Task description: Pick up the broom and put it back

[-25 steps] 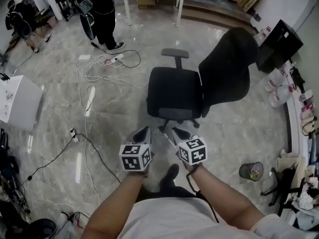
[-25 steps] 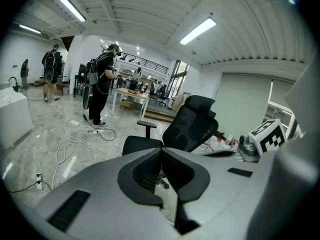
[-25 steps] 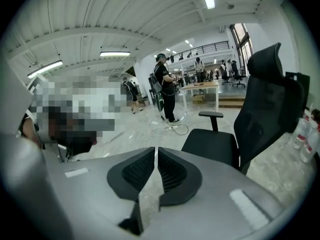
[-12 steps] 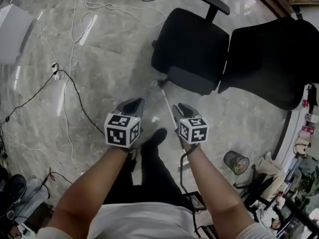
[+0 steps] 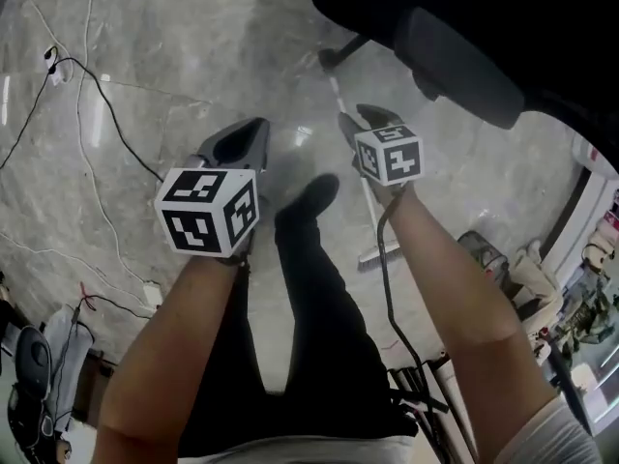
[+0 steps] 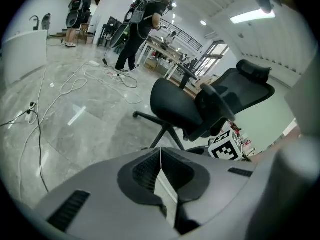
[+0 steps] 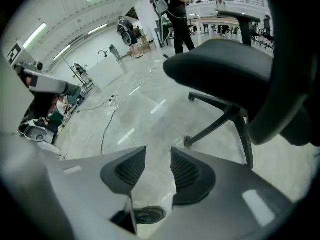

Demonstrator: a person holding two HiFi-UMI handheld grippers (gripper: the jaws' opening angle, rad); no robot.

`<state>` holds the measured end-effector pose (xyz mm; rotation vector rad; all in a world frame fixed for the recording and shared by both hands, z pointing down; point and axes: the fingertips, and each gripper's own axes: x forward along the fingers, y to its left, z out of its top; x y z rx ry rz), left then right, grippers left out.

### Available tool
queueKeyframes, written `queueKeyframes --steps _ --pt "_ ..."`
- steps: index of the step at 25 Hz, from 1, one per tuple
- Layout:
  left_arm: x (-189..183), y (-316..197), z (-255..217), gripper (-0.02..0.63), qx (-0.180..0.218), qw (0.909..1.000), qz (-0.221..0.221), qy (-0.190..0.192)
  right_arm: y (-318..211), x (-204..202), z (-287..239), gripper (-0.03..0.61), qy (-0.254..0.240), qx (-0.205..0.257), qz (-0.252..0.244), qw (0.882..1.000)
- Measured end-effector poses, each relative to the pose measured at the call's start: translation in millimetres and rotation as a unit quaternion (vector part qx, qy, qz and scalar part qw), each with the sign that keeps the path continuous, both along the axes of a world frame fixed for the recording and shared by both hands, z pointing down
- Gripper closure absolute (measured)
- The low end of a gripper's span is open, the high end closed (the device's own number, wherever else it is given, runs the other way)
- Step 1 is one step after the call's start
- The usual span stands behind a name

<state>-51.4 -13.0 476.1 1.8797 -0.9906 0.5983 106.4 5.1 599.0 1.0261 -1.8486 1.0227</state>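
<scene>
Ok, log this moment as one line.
broom: on floor by chair, not picked up | left gripper: jaws shut, empty | right gripper: jaws open, empty, over broom handle

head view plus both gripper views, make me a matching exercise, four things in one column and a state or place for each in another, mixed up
Things:
1 left gripper
2 right gripper
3 chair
4 broom

States or places:
a black, at the top right of the head view
b jaws apart, nothing between them
c lying on the floor, thin white handle
d jaws together

Pairs: 1-d, 2-b, 3-a, 4-c
</scene>
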Motion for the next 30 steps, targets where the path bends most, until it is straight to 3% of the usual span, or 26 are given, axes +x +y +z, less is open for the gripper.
queueKeyframes --steps 9,14,21,30 --pt "-15 20 179 0.604 -0.037 0.9991 0.012 -0.014 -19 12 197 0.435 0.034 -0.036 -0.017 0.999" --pt "0 11 253 0.604 -0.041 0.9988 0.026 -0.009 -27 23 278 0.430 0.054 -0.049 -0.028 0.997" --pt "39 -7 339 0.604 -0.050 0.9977 0.045 0.004 -40 43 352 0.429 0.086 -0.059 -0.034 0.994" --pt "64 -30 388 0.604 -0.041 0.9972 0.062 0.009 -44 58 410 0.425 0.095 -0.073 -0.051 0.992"
